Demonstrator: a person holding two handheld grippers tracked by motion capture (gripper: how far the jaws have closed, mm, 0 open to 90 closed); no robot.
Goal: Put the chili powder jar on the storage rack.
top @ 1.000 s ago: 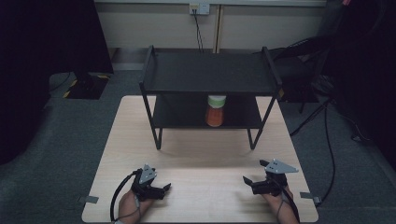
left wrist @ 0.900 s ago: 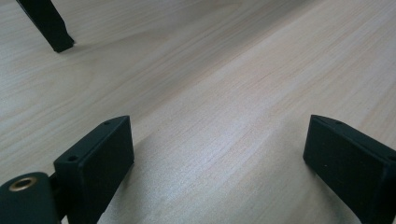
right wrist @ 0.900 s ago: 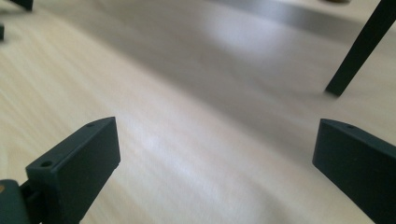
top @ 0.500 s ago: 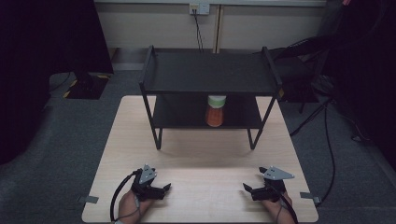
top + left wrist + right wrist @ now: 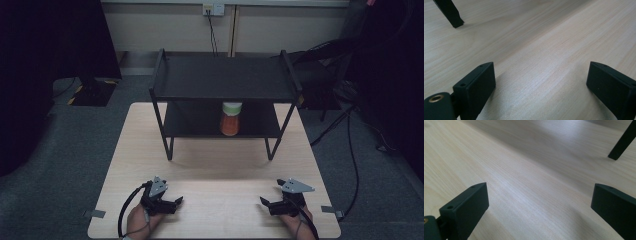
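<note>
Both claws rest spread and empty on the near edge of the light wooden bench, left claw and right claw; the upright orange jar with green lid stands on the lower tier of the black metal shelf rack, straight ahead at the far side, slightly nearer the right claw.

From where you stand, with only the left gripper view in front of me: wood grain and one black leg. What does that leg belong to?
Observer: A black two-tier rack at the table's far half.
Operator: Anything on it?
Observer: One orange jar with a pale lid, upright on the lower shelf.
Operator: And the right gripper?
Observer: The right gripper sits low at the near edge, jaws wide apart and empty, pointing inward toward the left gripper.
</note>
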